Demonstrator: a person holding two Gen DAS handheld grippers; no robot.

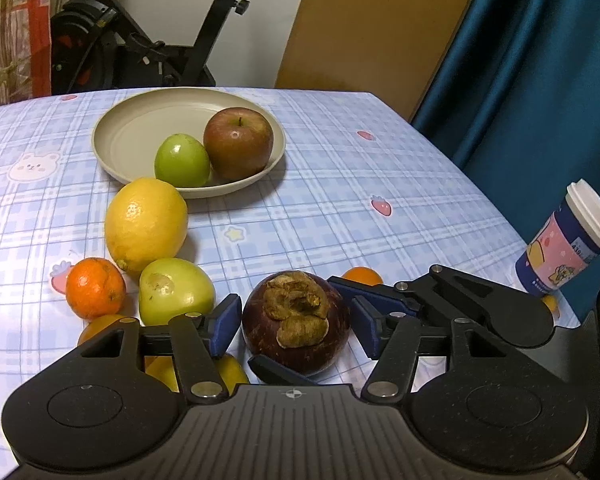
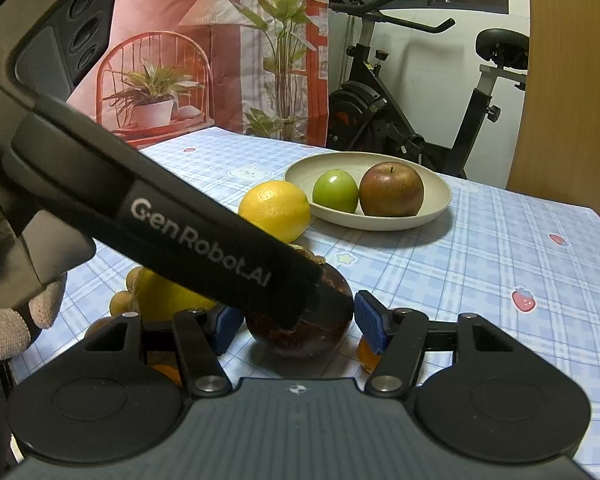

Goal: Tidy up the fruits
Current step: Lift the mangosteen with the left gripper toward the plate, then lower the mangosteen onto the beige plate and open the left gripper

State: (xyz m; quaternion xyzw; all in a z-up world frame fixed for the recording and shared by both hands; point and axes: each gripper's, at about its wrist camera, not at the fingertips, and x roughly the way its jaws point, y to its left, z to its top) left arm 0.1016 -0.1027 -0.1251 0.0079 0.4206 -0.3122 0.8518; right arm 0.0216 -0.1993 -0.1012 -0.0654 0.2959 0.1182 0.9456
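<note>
A dark purple mangosteen (image 1: 296, 322) sits on the checked tablecloth between the blue pads of both grippers. My left gripper (image 1: 294, 322) is open around it. My right gripper (image 2: 296, 326) is also open around the mangosteen (image 2: 300, 328), with small gaps at each pad. The left gripper's black body (image 2: 204, 236) crosses the right wrist view and hides part of the fruit. A beige plate (image 1: 140, 128) holds a red apple (image 1: 238, 142) and a green fruit (image 1: 182, 160); the plate also shows in the right wrist view (image 2: 436, 196).
A lemon (image 1: 146, 224), a small orange (image 1: 95, 293) and a pale green fruit (image 1: 175, 291) lie left of the mangosteen, with more yellow and orange fruits near the grippers. A lidded paper cup (image 1: 568, 240) stands by the table's right edge. An exercise bike stands behind the table.
</note>
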